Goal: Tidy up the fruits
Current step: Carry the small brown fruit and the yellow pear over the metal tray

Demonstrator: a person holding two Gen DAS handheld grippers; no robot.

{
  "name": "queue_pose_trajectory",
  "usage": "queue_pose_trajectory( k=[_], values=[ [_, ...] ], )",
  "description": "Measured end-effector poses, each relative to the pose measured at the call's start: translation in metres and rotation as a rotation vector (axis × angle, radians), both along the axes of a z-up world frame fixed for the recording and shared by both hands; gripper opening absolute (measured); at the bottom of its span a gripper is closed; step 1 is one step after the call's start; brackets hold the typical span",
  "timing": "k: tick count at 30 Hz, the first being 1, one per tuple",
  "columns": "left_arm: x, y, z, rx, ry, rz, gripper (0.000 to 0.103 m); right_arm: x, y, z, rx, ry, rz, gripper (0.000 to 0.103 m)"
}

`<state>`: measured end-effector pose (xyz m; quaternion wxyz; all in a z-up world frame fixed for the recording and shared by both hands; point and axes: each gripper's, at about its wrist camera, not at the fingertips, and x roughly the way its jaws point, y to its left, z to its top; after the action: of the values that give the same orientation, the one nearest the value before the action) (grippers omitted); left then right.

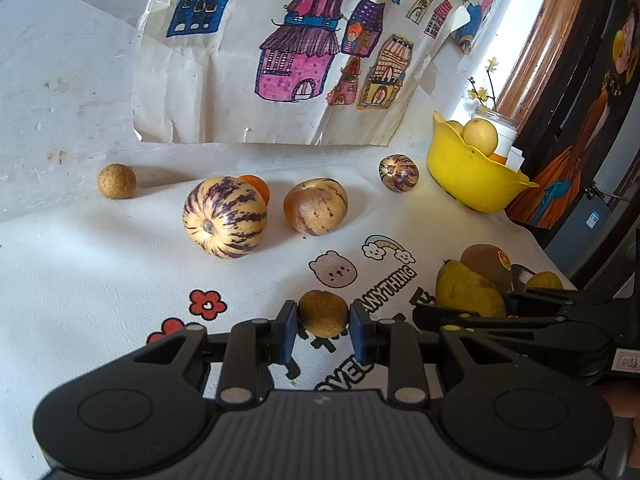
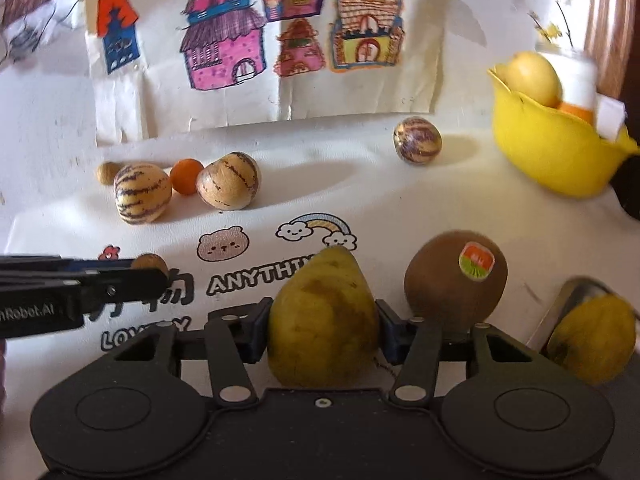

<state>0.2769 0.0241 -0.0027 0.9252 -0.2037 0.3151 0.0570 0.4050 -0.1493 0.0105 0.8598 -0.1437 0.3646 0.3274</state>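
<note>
The yellow bowl stands at the worktop's far right, holding a pale yellow fruit. Nearer, the right gripper is clamped on a green pear, and the left gripper pinches a small brown fruit.

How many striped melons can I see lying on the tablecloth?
3. A yellow striped melon left, a browner striped melon beside it, and a small purple-striped melon near the yellow bowl. Others may be hidden in that bowl.
</note>
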Motion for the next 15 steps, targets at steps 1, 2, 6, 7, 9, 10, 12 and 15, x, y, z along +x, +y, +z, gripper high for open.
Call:
queue_pose_trajectory(
  k=[1,2,6,7,9,10,12,15],
  values=[
    [0.000,-0.001,0.000,0.001,0.000,-0.002,0.031,-0.001,0.001,-0.001,-0.002,-0.009,0.003,0.054],
    [0.000,-0.002,0.000,0.002,0.000,-0.004,0.030,-0.002,0.000,-0.001,0.001,-0.013,0.002,0.054],
    [0.000,-0.004,0.001,0.002,0.006,-0.014,0.030,-0.006,-0.004,0.000,0.032,-0.001,-0.004,0.054],
    [-0.001,-0.005,0.001,0.000,0.007,-0.015,0.030,-0.008,-0.005,0.000,0.038,-0.002,-0.002,0.054],
    [-0.002,-0.006,0.001,-0.008,0.011,-0.017,0.030,-0.015,-0.009,0.003,0.057,-0.009,0.004,0.054],
    [-0.003,-0.007,0.002,-0.007,0.012,-0.019,0.030,-0.019,-0.012,0.004,0.072,-0.009,0.004,0.054],
    [-0.004,-0.010,0.003,-0.006,0.012,-0.025,0.030,-0.028,-0.020,0.010,0.108,-0.006,-0.002,0.054],
    [-0.006,-0.014,0.006,-0.009,0.007,-0.037,0.030,-0.043,-0.036,0.020,0.157,-0.011,-0.014,0.054]
  ],
)
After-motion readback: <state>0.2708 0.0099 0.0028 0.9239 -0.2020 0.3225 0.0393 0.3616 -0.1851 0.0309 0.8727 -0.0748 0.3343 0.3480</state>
